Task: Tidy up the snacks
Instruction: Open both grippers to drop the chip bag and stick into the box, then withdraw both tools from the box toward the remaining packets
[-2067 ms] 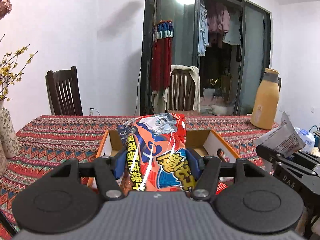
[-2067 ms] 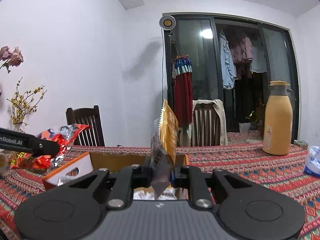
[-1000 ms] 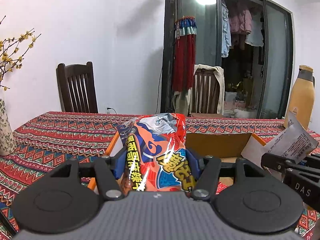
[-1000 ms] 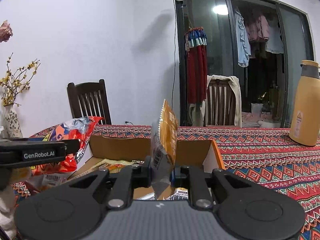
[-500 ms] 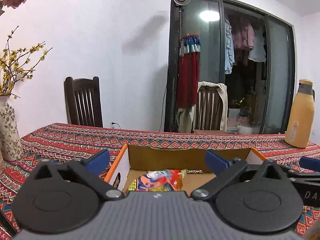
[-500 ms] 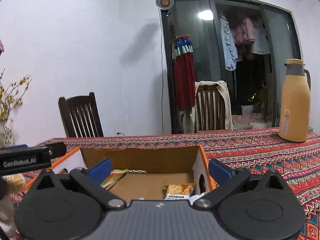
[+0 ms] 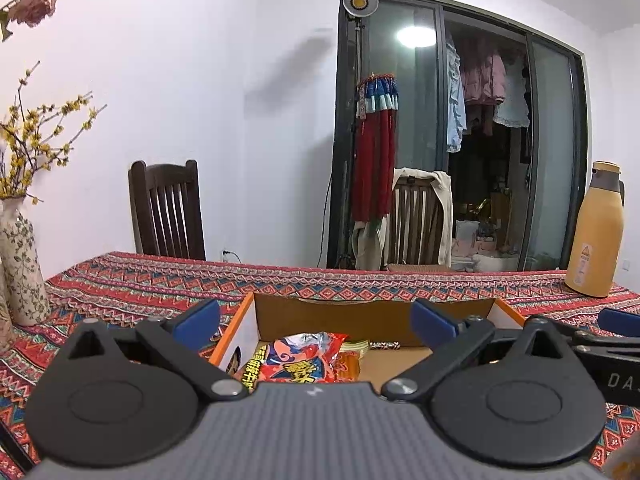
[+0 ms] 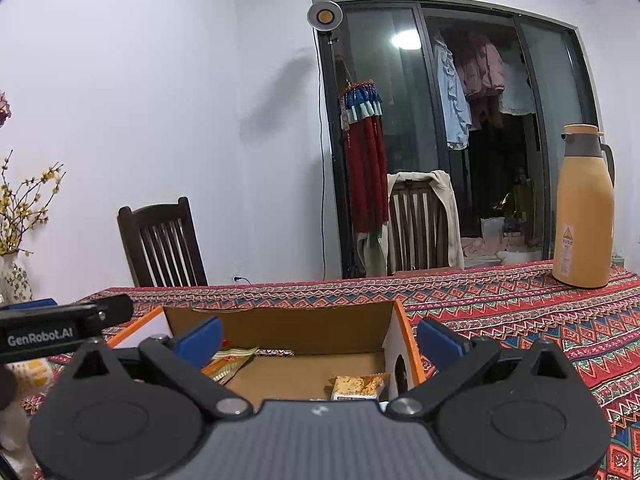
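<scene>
Now both grippers hang spread wide and empty over the open cardboard box (image 7: pixel 360 318).

Left gripper (image 7: pixel 316 320) has its blue-tipped fingers (image 7: pixel 198 318) fully apart after just opening, gripping nothing; the red snack bag (image 7: pixel 302 362) lies in the box below them, against the box's left wall beside an orange packet (image 7: pixel 348 364). Right gripper (image 8: pixel 318 336) likewise stands at full spread after just opening, nothing between its pads; a small orange-and-white snack packet (image 8: pixel 356 386) rests on the box floor by the box's right wall, and a yellow wrapper (image 8: pixel 230 360) lies toward the left. Box floor between them is bare. Beyond the box's far wall the patterned tablecloth (image 8: pixel 520 312) runs clear to a tan thermos (image 8: pixel 584 216).
</scene>
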`<state>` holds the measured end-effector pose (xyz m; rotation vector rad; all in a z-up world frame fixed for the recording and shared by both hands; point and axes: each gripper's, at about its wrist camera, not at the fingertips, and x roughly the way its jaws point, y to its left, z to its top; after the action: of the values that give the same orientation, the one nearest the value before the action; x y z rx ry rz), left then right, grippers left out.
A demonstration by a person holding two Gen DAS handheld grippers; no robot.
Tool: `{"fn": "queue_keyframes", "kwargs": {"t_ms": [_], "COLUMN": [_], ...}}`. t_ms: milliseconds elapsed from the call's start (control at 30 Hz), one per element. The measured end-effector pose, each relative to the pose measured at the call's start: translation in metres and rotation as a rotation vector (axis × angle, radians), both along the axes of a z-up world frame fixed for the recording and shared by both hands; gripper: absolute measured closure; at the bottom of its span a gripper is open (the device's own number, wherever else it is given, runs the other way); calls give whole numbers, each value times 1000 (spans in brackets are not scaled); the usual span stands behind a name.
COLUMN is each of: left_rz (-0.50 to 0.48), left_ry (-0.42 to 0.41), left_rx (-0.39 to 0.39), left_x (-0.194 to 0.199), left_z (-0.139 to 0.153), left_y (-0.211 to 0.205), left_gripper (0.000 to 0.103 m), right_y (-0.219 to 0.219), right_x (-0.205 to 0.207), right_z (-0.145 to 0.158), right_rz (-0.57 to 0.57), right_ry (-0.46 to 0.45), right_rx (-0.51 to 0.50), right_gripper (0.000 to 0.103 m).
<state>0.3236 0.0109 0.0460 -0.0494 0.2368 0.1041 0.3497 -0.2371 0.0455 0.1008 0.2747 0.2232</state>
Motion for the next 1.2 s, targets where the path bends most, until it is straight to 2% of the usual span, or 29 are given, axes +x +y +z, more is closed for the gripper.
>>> {"fn": "queue_keyframes", "kwargs": {"t_ms": [267,467,700,1200], "left_rz": [-5,-35,-25,-29], "left_ry": [-73,-77,-38,95], "left_rx": [27,36,46,-45], "left_x": [-38,-73,-105,-169], "left_z": [30,39,23,-21], "left_y": [-4,-2,8,31], "left_gripper": [0,0,0,0], "right_y": [-4,-8,-16,-32], "right_x": [-21,-49,-90,-181], "right_z": [23,32,27,-17], "right_rz": [1,14,22,1], "right_ry": [-79,-96,-82,-33], "right_rx": [18,14,7,27], "right_gripper": [0,0,0,0]}}
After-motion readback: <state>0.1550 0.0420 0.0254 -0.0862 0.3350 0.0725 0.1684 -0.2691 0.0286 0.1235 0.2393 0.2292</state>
